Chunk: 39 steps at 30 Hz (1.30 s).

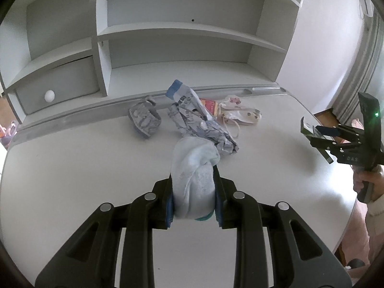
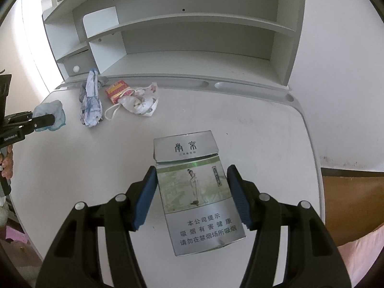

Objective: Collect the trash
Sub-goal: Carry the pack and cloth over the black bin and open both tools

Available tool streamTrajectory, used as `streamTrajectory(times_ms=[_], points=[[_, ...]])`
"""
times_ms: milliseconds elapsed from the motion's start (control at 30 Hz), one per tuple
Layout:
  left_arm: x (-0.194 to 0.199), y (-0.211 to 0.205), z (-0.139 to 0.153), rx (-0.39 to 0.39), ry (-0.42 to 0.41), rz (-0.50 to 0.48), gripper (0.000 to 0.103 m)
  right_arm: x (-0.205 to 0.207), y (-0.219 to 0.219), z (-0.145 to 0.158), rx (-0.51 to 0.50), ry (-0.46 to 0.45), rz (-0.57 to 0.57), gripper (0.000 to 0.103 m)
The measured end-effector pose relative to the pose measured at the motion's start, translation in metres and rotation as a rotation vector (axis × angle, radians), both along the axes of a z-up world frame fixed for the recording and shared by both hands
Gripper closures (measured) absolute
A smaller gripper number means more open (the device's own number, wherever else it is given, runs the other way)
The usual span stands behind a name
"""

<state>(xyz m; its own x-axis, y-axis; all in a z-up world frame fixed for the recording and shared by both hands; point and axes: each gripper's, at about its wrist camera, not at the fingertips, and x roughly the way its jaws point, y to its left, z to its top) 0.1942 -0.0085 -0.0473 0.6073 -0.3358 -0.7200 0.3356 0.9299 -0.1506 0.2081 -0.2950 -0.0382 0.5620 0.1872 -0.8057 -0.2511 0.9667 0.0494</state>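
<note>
My left gripper point(image 1: 193, 180) is shut on a crumpled pale blue cloth point(image 1: 194, 168), held just above the white desk point(image 1: 72, 168); it also shows at the left of the right wrist view point(image 2: 51, 115). My right gripper point(image 2: 192, 175) is shut on a silver cigarette pack point(image 2: 194, 192) with green artwork, held over the desk point(image 2: 264, 132); it appears at the right of the left wrist view point(image 1: 309, 129). Further back lie a crumpled blue-white wrapper point(image 1: 192, 117), a grey crumpled piece point(image 1: 144, 117), a red pack point(image 2: 117, 91) and a patterned face mask point(image 2: 141, 100).
A white shelf unit point(image 1: 180, 31) with a small knobbed drawer point(image 1: 49, 95) stands at the desk's back edge. A grooved pen tray point(image 2: 192, 84) runs along that edge. The desk's rounded right edge point(image 2: 312, 148) drops to a brown floor.
</note>
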Motion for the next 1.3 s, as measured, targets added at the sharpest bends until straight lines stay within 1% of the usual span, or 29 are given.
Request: streamTrajectory(times_ms=[67,167,267,333,400,500,533,567,600,633,667,733,767,833,867,900,933,967,1000,1067,1100,1167,1200,1300], points=[[0.000,-0.006,0.002,-0.008,0.000,-0.004,0.078,-0.005,-0.004,0.004,0.017,-0.008,-0.008,0.044],[-0.002,-0.036,0.012,-0.043,-0.026,-0.058,0.078,-0.022,-0.016,0.020,0.081,-0.049,-0.032,0.044],[-0.013,-0.095,0.029,-0.073,-0.073,-0.180,0.078,-0.058,-0.047,0.046,0.177,-0.115,-0.103,0.044],[-0.028,-0.146,0.037,-0.092,-0.092,-0.289,0.078,-0.084,-0.074,0.060,0.206,-0.152,-0.166,0.044],[-0.048,-0.198,0.041,-0.104,-0.091,-0.409,0.078,-0.117,-0.104,0.075,0.202,-0.190,-0.246,0.044],[-0.093,-0.276,0.039,-0.122,-0.074,-0.613,0.078,-0.175,-0.146,0.085,0.113,-0.226,-0.358,0.044],[-0.106,-0.294,0.037,-0.120,-0.068,-0.660,0.078,-0.192,-0.165,0.082,0.085,-0.213,-0.407,0.044],[-0.121,-0.315,0.034,-0.114,-0.063,-0.713,0.078,-0.204,-0.181,0.077,0.078,-0.197,-0.448,0.044],[-0.140,-0.339,0.029,-0.089,-0.066,-0.759,0.078,-0.221,-0.205,0.067,0.067,-0.167,-0.526,0.044],[-0.158,-0.359,0.022,-0.061,-0.070,-0.799,0.078,-0.232,-0.220,0.058,0.070,-0.148,-0.568,0.044],[-0.173,-0.375,0.015,-0.047,-0.062,-0.840,0.078,-0.245,-0.237,0.047,0.098,-0.125,-0.614,0.044],[-0.202,-0.409,-0.013,-0.024,0.008,-0.916,0.078,-0.263,-0.261,0.025,0.158,-0.089,-0.666,0.044],[-0.211,-0.421,-0.029,-0.009,0.039,-0.937,0.078,-0.267,-0.270,0.015,0.180,-0.071,-0.683,0.044],[-0.222,-0.452,-0.075,0.053,0.119,-0.956,0.078,-0.272,-0.290,-0.018,0.252,-0.012,-0.717,0.044],[-0.221,-0.462,-0.094,0.080,0.151,-0.951,0.078,-0.272,-0.298,-0.035,0.290,0.019,-0.731,0.044],[-0.216,-0.476,-0.126,0.124,0.207,-0.929,0.078,-0.270,-0.305,-0.057,0.337,0.065,-0.745,0.044],[-0.208,-0.485,-0.150,0.156,0.253,-0.907,0.078,-0.266,-0.311,-0.085,0.379,0.122,-0.757,0.044],[-0.200,-0.494,-0.175,0.190,0.297,-0.882,0.078,-0.262,-0.314,-0.107,0.398,0.171,-0.770,0.044],[-0.188,-0.504,-0.209,0.250,0.343,-0.846,0.078,-0.257,-0.317,-0.134,0.407,0.234,-0.785,0.044],[-0.172,-0.511,-0.245,0.298,0.402,-0.818,0.078,-0.247,-0.316,-0.183,0.371,0.342,-0.795,0.044],[-0.163,-0.514,-0.266,0.318,0.444,-0.790,0.078,-0.244,-0.317,-0.202,0.371,0.377,-0.799,0.044],[-0.150,-0.516,-0.288,0.341,0.479,-0.756,0.078,-0.241,-0.319,-0.231,0.406,0.433,-0.824,0.044],[-0.143,-0.517,-0.300,0.361,0.492,-0.743,0.078,-0.240,-0.320,-0.241,0.425,0.452,-0.832,0.044],[-0.131,-0.518,-0.316,0.383,0.511,-0.737,0.078,-0.233,-0.321,-0.269,0.459,0.507,-0.847,0.044]])
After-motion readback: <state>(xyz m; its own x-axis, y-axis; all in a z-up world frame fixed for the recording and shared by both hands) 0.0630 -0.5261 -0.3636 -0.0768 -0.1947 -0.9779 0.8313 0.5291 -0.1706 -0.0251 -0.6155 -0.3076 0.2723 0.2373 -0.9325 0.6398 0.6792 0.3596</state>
